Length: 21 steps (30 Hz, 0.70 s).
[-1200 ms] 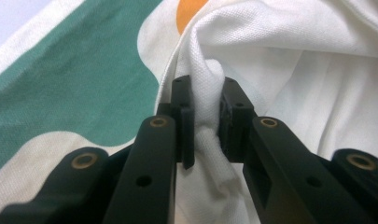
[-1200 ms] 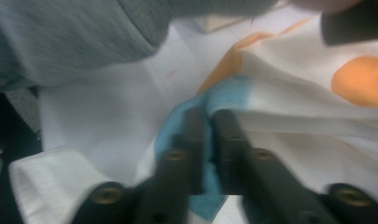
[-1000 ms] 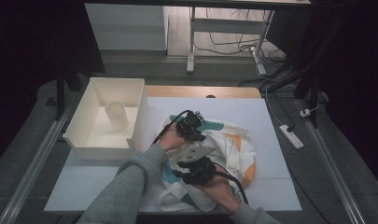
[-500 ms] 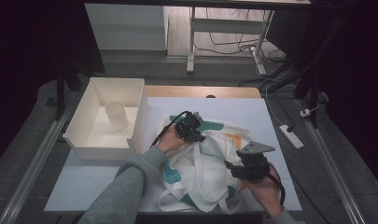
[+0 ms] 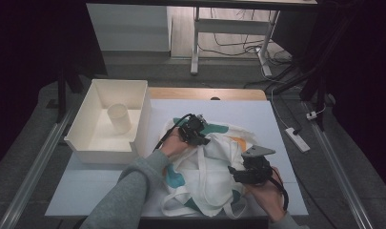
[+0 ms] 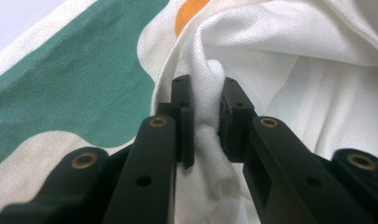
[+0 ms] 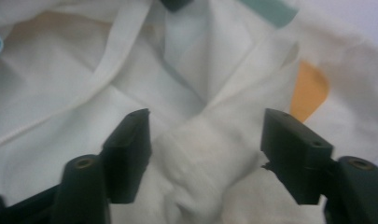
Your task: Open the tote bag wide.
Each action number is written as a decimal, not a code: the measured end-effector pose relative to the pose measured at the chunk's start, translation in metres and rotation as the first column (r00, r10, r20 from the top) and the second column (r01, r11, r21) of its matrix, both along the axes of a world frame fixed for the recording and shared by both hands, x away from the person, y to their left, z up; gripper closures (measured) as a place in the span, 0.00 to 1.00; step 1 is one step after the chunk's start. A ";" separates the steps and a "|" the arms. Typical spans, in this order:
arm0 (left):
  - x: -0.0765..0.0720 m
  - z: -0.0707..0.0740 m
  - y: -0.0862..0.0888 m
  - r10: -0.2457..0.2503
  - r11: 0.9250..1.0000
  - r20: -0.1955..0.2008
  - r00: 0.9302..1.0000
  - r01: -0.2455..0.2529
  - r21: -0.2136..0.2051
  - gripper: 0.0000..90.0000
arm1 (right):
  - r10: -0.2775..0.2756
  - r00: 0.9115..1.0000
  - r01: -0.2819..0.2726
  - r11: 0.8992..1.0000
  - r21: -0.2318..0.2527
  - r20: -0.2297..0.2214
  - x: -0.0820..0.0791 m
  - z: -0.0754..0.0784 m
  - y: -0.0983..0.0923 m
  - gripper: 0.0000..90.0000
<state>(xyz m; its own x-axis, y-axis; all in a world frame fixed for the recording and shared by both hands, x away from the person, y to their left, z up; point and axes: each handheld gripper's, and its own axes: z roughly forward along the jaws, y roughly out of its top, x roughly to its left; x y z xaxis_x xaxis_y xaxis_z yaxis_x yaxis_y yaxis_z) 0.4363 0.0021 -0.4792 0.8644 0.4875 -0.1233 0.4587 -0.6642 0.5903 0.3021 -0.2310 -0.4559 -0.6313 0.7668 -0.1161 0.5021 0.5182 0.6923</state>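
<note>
— How far along are you with the bag?

— The white tote bag (image 5: 205, 167) lies rumpled on the tabletop (image 5: 238, 112), between my hands, not yet flat or folded. My left hand-held gripper (image 6: 206, 116) pinches a bunched fold of its cloth near the far edge.

— And the right?

— My right hand-held gripper (image 7: 205, 140) has just been opening; its jaws stand spread with a ridge of fabric between them, pads clear. I judge most of the tidying remains.

— The bin?

— The white bin (image 5: 86, 143) sits apart at my left.
</note>
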 end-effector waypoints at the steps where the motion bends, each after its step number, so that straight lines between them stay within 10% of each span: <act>1: 0.000 0.000 0.000 0.000 1.000 -0.001 1.000 0.000 0.000 0.86 | 0.002 1.000 -0.002 1.000 -0.010 0.007 -0.001 0.001 0.004 0.31; 9: -0.001 0.000 0.001 -0.005 1.000 -0.001 1.000 0.005 -0.007 0.86 | -0.025 1.000 0.022 0.991 -0.134 -0.019 0.001 -0.019 0.004 0.46; 13: -0.001 0.000 0.002 -0.007 1.000 -0.001 1.000 0.007 -0.020 0.86 | -0.018 1.000 0.017 0.991 -0.134 -0.005 -0.005 -0.013 -0.010 0.74; 21: -0.002 0.004 0.009 -0.017 0.997 0.011 1.000 0.018 -0.074 0.87 | -0.078 0.997 0.078 0.995 -0.063 0.000 -0.013 0.006 -0.052 0.83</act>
